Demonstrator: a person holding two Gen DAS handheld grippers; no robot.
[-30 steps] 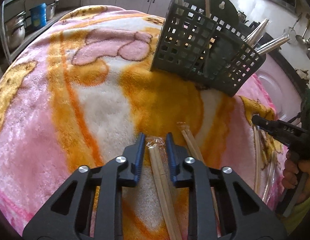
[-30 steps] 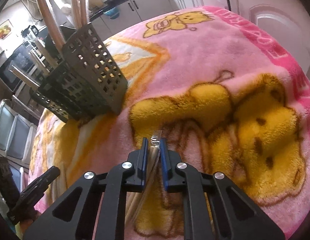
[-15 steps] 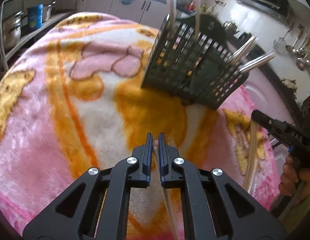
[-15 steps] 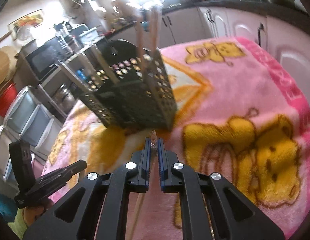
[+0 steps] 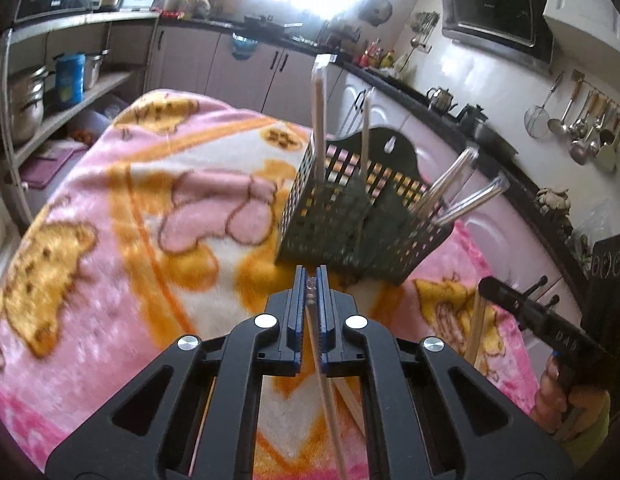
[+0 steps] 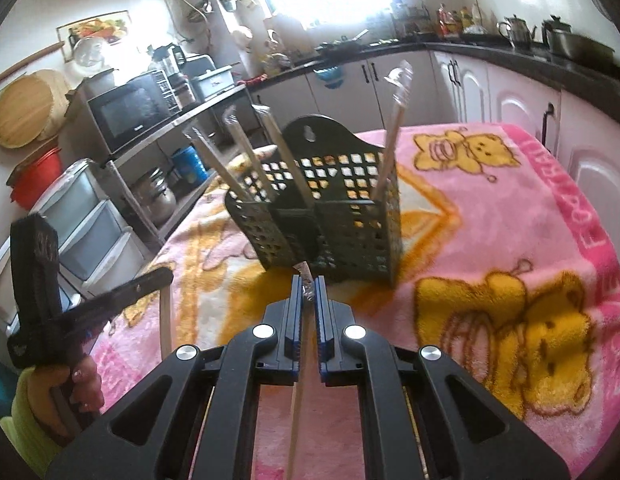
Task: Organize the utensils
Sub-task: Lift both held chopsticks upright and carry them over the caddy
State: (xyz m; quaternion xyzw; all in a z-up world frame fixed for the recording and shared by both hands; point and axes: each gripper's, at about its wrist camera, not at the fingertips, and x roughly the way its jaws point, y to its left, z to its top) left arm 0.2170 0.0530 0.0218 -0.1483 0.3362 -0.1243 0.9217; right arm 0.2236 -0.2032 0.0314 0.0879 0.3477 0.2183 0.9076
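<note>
While both grippers hang tilted downward above the pink blanket (image 5: 110,216), the risk sits at the tips. On the left, the left gripper (image 5: 311,280) is clamped shut on the very end of a wrapped pair of chopsticks (image 5: 328,392), which trails back under its body; with so little in the pads and a slick wrapper, I'd say it could slip or swing and catch the rim of the black basket (image 5: 350,220) just ahead. Over to the right, the right gripper (image 6: 308,286) is pinched shut on its own wrapped chopsticks (image 6: 296,408) the same way, the basket straight in front with four wrapped pairs already leaning in it. Two sticks arriving together could clash, or tip that light basket.
</note>
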